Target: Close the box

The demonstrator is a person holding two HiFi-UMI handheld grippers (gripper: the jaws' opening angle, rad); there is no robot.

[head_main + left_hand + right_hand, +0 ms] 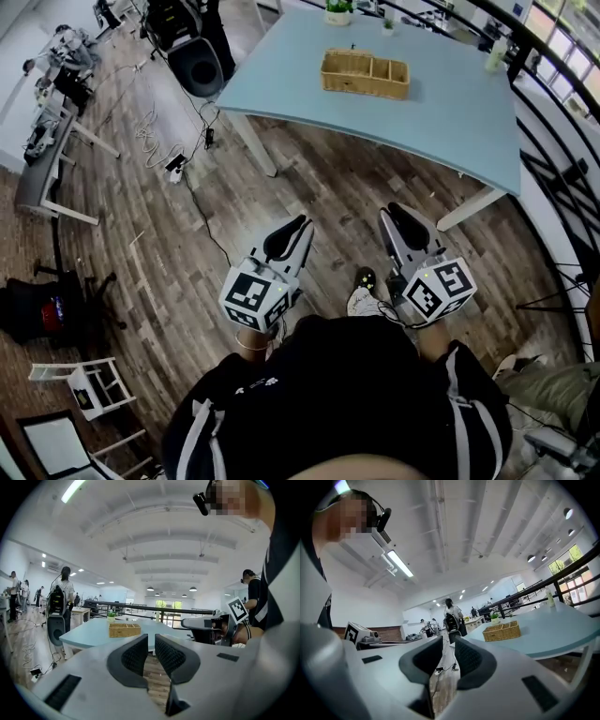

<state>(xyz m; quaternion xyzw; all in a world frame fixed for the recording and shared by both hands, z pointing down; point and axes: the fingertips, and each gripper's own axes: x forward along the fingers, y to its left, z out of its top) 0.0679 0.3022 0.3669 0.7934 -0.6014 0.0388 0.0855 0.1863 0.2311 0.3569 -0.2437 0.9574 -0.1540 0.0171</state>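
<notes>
Standing well apart from the table (441, 112), the person holds left gripper (302, 223) and right gripper (394, 212) clenched and empty, low in frame; the wicker box (365, 73), upper centre, likely awaits approach.

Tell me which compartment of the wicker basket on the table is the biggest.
The left-end compartment of the wicker basket in the head view: it is long; the other two are short.

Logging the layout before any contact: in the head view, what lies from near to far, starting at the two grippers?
left gripper and right gripper, side by side → wooden floor → light blue table → wicker basket → potted plant
</notes>
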